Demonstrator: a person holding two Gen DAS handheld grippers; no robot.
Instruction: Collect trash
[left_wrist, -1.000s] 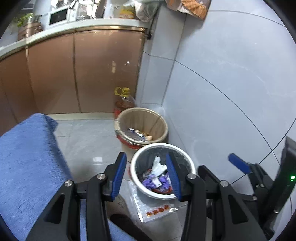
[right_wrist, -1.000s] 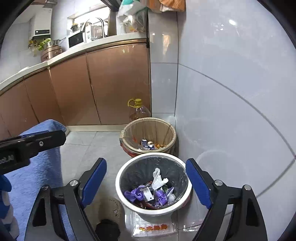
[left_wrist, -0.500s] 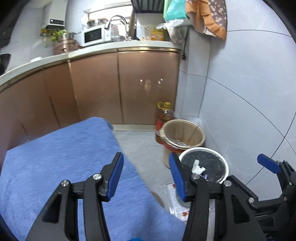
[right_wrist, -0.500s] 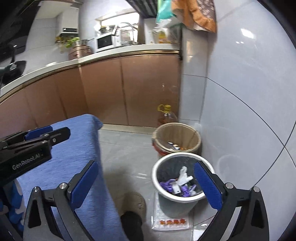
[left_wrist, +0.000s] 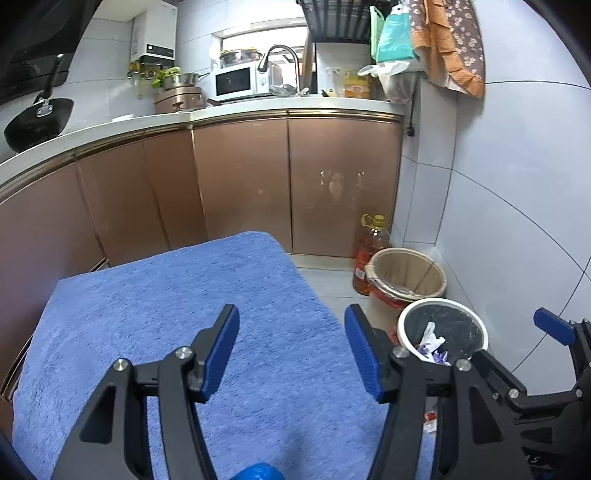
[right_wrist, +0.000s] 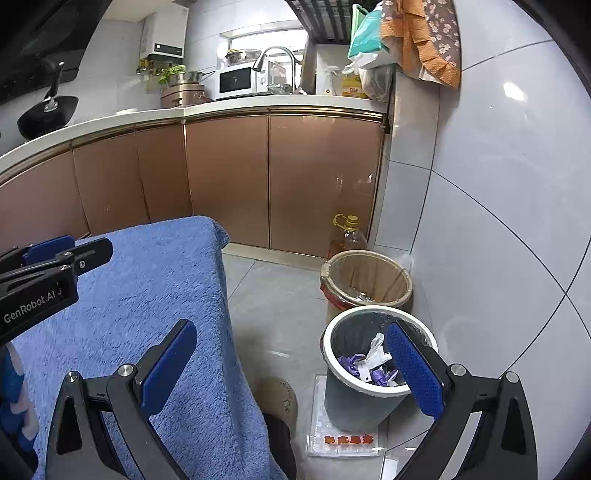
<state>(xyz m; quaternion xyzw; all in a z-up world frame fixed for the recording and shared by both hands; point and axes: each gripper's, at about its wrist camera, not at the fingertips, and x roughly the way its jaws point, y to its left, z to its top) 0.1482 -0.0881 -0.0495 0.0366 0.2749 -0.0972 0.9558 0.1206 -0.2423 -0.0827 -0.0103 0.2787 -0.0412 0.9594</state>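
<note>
A grey trash bin with a white rim (right_wrist: 334, 332) stands on the floor by the tiled wall; it also shows in the left wrist view (left_wrist: 406, 317). White and purple trash (right_wrist: 373, 360) lies inside it. My left gripper (left_wrist: 291, 349) is open and empty above a blue towel-covered surface (left_wrist: 166, 295). My right gripper (right_wrist: 291, 363) is open and empty, raised above the floor, its right finger in front of the bin. No loose trash shows on the towel.
A tan wicker basket (right_wrist: 369, 277) and an oil bottle (right_wrist: 349, 236) stand behind the bin, in the corner. A clear plastic packet (right_wrist: 343, 439) lies on the floor at the bin's foot. Brown cabinets (left_wrist: 240, 184) line the back.
Both grippers have risen and pulled back from the bin. The left one has swung left over the blue towel. Both stayed open.
</note>
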